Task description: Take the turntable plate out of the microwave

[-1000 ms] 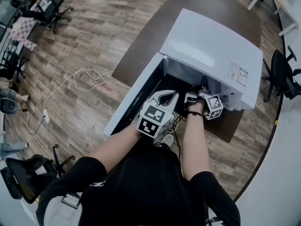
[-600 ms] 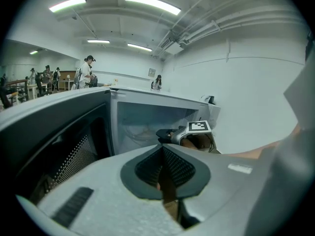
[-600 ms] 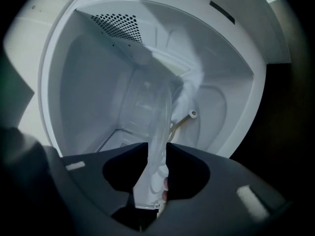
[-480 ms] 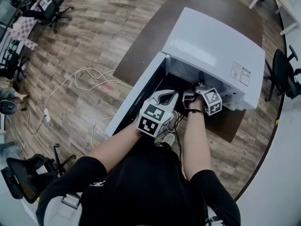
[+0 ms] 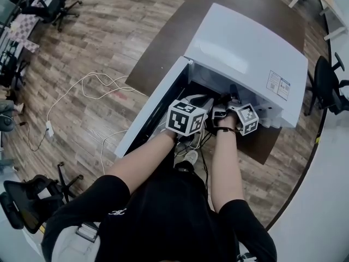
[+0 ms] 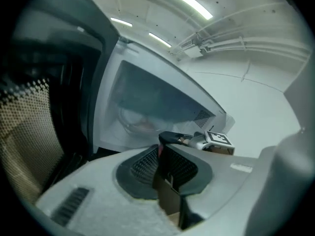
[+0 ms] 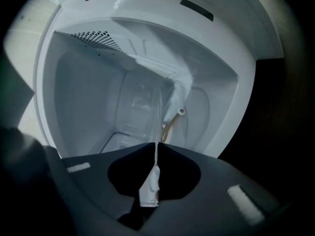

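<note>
A white microwave (image 5: 245, 48) stands on a brown table (image 5: 180, 31) with its door (image 5: 152, 111) swung open to the left. My right gripper (image 5: 232, 94) reaches into the cavity. In the right gripper view its jaws (image 7: 156, 149) are closing, and the pads press on the rim of the clear glass turntable plate (image 7: 174, 90), seen edge-on and lifted. A beige roller arm (image 7: 171, 123) shows beneath it. My left gripper (image 5: 203, 100) hovers at the opening beside the right one. Its jaws (image 6: 162, 142) are just opening from shut, with nothing between them.
The open door's inner face (image 6: 29, 132) is close on the left of the left gripper. White cables (image 5: 92, 89) trail over the wooden floor. Office chairs stand at the far left (image 5: 52, 4) and at the right (image 5: 327, 86).
My left gripper has moved forward and down toward the microwave opening and has rolled, so its marker cube now faces differently. The right gripper has stayed inside the cavity.
</note>
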A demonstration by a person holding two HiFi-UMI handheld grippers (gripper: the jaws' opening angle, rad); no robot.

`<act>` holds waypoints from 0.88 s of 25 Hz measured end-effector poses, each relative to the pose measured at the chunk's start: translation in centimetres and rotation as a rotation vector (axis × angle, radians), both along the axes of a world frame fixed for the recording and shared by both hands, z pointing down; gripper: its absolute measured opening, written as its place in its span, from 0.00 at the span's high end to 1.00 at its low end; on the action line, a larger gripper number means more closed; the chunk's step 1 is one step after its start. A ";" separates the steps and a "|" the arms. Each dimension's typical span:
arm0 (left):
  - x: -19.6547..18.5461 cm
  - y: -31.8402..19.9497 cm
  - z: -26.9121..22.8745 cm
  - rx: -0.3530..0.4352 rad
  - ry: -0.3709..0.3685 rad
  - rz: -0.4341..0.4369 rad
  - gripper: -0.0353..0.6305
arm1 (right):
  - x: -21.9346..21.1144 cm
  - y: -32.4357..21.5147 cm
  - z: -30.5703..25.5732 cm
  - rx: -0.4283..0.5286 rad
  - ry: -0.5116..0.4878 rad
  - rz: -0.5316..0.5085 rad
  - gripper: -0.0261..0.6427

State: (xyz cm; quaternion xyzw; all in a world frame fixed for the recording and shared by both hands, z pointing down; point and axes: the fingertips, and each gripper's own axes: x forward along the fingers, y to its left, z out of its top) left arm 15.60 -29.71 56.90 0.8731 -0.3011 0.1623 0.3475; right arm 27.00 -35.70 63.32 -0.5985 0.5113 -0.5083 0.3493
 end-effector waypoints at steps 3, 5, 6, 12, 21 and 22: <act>2.1 -0.1 1.8 -0.134 0.090 0.045 0.73 | 0.4 0.5 0.1 -0.005 -0.010 -0.013 0.92; 2.9 -0.7 2.4 -0.198 0.167 0.023 0.71 | 0.5 0.9 0.1 -0.006 -0.003 -0.036 0.92; 3.2 -1.1 2.6 -0.225 0.205 0.002 0.70 | 0.6 1.1 0.0 -0.006 0.003 -0.048 0.92; 5.0 -3.3 3.6 -0.335 0.370 -0.095 0.68 | 1.3 1.8 0.0 -0.028 -0.001 -0.067 0.92; 5.8 -4.5 5.1 -0.470 0.533 -0.228 0.64 | 1.0 1.8 -2.5 0.027 -0.013 -0.084 0.92; 5.8 -4.8 4.8 -0.484 0.578 -0.241 0.63 | 1.1 1.9 -2.7 0.028 -0.013 -0.084 0.92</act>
